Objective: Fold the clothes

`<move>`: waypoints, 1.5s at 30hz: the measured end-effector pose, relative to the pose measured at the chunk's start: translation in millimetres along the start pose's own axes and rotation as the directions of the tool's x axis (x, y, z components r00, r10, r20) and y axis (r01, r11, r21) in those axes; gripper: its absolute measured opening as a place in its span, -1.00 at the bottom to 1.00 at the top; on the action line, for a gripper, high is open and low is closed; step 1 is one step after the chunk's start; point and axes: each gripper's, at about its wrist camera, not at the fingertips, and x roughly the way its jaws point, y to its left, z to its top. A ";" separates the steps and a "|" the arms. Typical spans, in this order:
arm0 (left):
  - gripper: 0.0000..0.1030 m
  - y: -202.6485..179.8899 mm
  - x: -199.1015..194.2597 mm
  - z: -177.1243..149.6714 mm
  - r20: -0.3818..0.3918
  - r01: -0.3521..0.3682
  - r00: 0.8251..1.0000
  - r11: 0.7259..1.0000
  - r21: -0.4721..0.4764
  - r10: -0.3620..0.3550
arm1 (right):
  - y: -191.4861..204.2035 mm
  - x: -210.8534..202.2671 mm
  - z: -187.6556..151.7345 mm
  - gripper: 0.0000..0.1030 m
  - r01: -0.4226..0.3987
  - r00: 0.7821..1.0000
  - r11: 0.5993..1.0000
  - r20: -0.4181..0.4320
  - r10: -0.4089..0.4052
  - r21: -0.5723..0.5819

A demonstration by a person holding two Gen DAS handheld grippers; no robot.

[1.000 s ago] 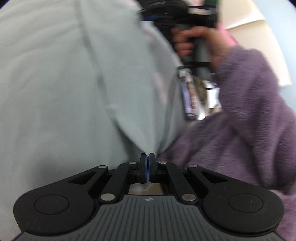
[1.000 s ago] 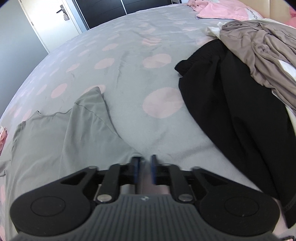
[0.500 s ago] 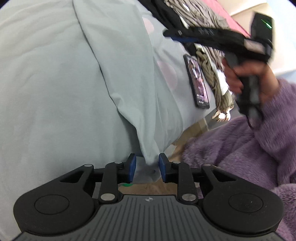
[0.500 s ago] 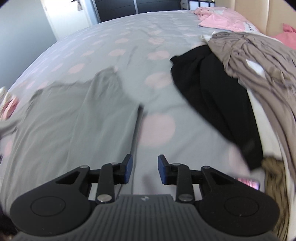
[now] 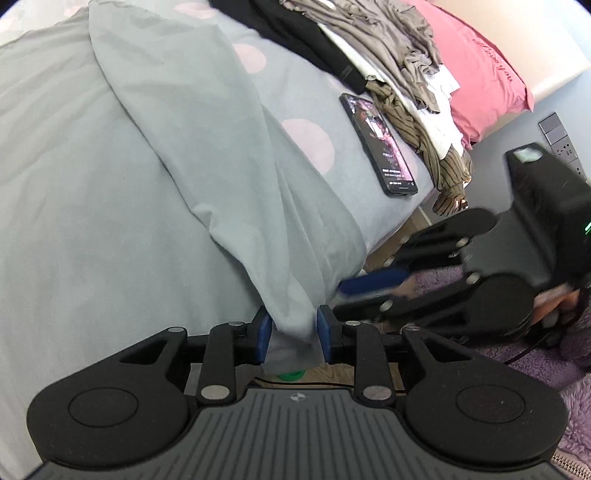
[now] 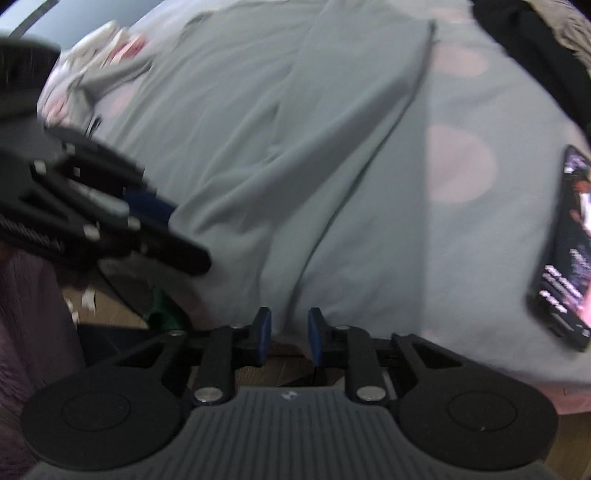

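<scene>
A pale grey-green garment (image 5: 147, 166) lies spread on the dotted bed, one folded flap running down to the near edge. Its lower corner hangs between the blue pads of my left gripper (image 5: 294, 332), which stands open around it without pinching. The right gripper (image 5: 354, 291) is blurred just to the right, at the bed's edge. In the right wrist view the garment (image 6: 277, 129) fills the middle. My right gripper (image 6: 289, 334) is closing at the hem where it hangs over the edge, and the pads do not press on cloth. The left gripper (image 6: 162, 218) shows blurred at the left.
A black phone (image 5: 376, 144) (image 6: 565, 251) lies on the grey, pink-dotted sheet (image 5: 306, 144) near the edge. Beyond it are a black garment (image 5: 295, 33), a taupe heap (image 5: 369, 29) and a pink pillow (image 5: 480, 62). A purple fleece sleeve (image 5: 554, 354) and wooden floor lie below.
My left jaws, shut on the garment's corner a second ago, have opened around it. The right gripper swept across the bed to the near edge beside the left one, and its jaws narrowed.
</scene>
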 end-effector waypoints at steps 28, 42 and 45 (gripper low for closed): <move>-0.86 2.3 25.1 11.0 -0.074 0.161 0.983 0.980 -0.121 -0.170 | -46.0 -54.5 7.7 -0.98 0.046 0.995 0.983 -0.094 -0.030 0.177; -0.70 1.5 38.2 4.8 -0.099 0.064 0.993 0.997 -0.040 -0.068 | -62.4 -17.0 -8.2 -0.91 0.107 0.973 0.973 -0.222 -0.060 0.206; -0.68 0.1 22.5 11.2 -0.059 0.021 0.998 0.999 -0.024 -0.022 | -62.5 -25.3 -7.1 -0.88 0.108 0.979 0.971 -0.191 -0.067 0.213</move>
